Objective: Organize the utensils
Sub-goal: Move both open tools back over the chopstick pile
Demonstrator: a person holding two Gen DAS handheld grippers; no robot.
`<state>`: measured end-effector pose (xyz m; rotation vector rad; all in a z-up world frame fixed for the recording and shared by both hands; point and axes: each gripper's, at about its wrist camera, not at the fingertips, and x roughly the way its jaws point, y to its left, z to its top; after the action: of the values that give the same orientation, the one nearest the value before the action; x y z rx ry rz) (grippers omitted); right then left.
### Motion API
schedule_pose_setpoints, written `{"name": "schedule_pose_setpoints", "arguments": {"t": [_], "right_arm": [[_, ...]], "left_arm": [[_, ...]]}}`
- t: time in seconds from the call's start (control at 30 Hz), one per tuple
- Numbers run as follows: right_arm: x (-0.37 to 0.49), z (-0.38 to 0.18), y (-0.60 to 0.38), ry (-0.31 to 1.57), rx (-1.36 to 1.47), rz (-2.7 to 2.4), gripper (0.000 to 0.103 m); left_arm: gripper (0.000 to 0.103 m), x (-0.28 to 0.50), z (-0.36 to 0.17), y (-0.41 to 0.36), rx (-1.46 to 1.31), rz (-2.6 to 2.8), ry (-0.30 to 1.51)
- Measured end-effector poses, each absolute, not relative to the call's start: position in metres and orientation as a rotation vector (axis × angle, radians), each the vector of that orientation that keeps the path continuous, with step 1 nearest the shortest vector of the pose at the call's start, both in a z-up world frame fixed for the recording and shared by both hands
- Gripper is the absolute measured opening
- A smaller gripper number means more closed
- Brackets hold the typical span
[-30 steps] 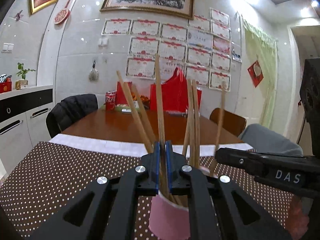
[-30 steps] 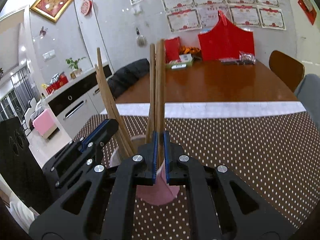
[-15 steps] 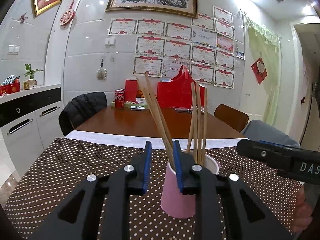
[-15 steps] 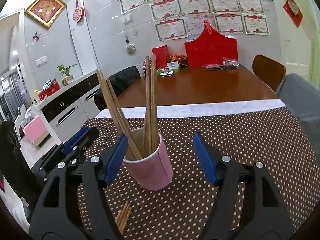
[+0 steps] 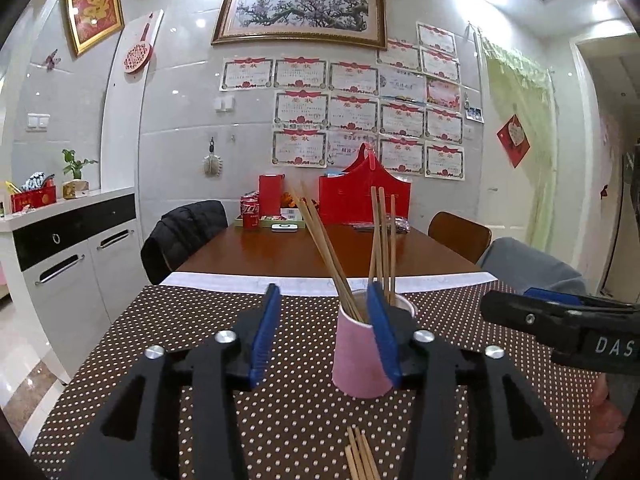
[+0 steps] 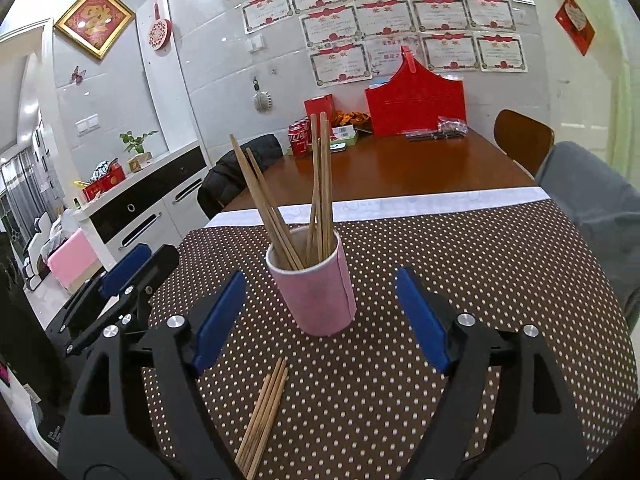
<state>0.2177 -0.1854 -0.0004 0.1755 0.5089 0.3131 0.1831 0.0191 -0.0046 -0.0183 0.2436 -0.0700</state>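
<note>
A pink cup stands upright on the dotted cloth with several wooden chopsticks leaning in it. A small bundle of loose chopsticks lies on the cloth in front of the cup. My left gripper is back from the cup with its jaws opening and nothing gripped; its right finger overlaps the cup in the left wrist view. My right gripper is also opening, its jaws wide on either side of the cup without touching it. Each gripper shows in the other's view: right gripper, left gripper.
A brown dotted tablecloth covers the near end of a wooden table. At the far end are a red bag and red cans. Chairs flank the table, a white cabinet stands left, and a hand shows at right.
Both grippers were shut on chopsticks standing in the cup. They let go, opened and drew back from the cup, so the loose chopsticks on the cloth came into view.
</note>
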Motion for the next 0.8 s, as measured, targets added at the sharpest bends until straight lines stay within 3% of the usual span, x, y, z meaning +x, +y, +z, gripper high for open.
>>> {"name": "schedule_pose_setpoints", "arguments": {"t": [0.13, 0.3, 0.8], "right_arm": [[0.206, -0.006, -0.184, 0.526, 0.178, 0.304, 0.081], [0.195, -0.019, -0.179, 0.579, 0.167, 0.297, 0.081], [0.19, -0.084, -0.167, 0.768, 0.162, 0.261, 0.081]], "left_arm": [[0.049, 0.17, -0.008, 0.017, -0.005, -0.074, 0.259], [0.059, 0.159, -0.017, 0.017, 0.009, -0.059, 0.287], [0.059, 0.151, -0.065, 0.036, 0.029, -0.035, 0.551]]}}
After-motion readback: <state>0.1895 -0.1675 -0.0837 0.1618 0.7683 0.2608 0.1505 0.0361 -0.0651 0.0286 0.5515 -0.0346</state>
